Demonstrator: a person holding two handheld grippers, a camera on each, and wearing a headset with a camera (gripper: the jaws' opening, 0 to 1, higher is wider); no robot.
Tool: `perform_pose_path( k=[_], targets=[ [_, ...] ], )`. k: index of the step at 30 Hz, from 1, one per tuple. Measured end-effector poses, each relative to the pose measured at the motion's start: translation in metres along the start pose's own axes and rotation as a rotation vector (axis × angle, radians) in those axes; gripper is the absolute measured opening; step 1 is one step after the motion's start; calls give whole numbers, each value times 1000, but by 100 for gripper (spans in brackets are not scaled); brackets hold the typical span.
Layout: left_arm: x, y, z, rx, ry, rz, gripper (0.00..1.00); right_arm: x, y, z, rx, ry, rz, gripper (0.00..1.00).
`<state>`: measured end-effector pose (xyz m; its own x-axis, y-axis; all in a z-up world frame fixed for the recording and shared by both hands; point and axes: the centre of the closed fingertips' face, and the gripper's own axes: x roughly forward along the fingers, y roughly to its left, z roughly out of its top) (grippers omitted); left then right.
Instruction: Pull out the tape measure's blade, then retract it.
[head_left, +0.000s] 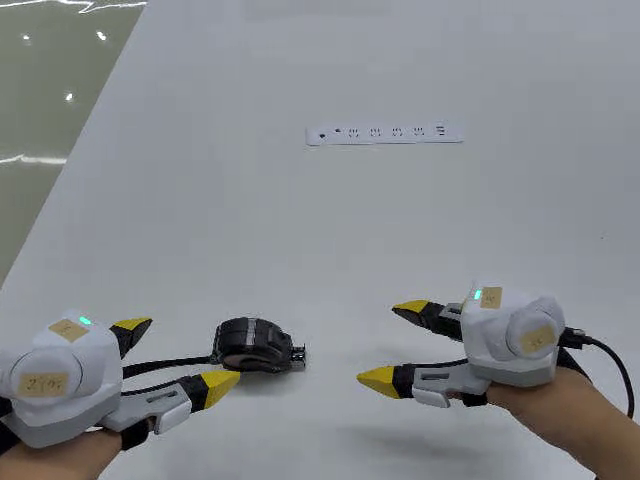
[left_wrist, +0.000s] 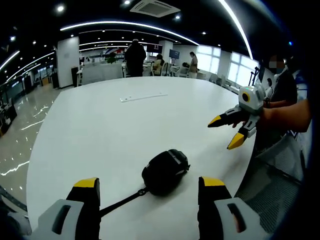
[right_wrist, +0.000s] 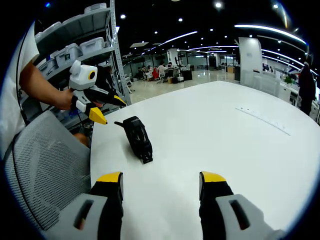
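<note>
A black tape measure lies on the white table near its front edge, blade tip facing right, a black strap trailing left. My left gripper stands open just left of it, the strap running between its yellow-tipped fingers. In the left gripper view the tape measure sits just ahead of that open gripper, apart from both fingers. My right gripper is open to the right, tips aimed at the case across a gap. The right gripper view has the tape measure well ahead of the gripper.
A white power strip lies flat toward the far middle of the table. Glossy floor lies past the table's left edge. A grey mesh chair stands by the near edge. Shelving and people stand in the room beyond.
</note>
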<state>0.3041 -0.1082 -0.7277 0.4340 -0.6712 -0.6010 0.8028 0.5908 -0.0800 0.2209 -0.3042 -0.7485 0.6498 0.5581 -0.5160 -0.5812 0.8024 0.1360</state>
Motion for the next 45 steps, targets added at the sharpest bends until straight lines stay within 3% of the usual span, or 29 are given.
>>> perform_pose_path(
  k=[8,16,27,45],
  targets=[
    [-8,-5,0,16,-5,-20,80,-24,-10,-3,15,4,-46,67],
    [-18,0,0,16,-15,-25,82,-43,-19,-6,36,-2,-85,72],
    [-29,3,-1,10,-22,-54,85,-71,-25,-25,61,21,-113,78],
    [-44,0,-9,43,-8,-125,91,-106,-27,-37,46,51,-137,87]
  ],
)
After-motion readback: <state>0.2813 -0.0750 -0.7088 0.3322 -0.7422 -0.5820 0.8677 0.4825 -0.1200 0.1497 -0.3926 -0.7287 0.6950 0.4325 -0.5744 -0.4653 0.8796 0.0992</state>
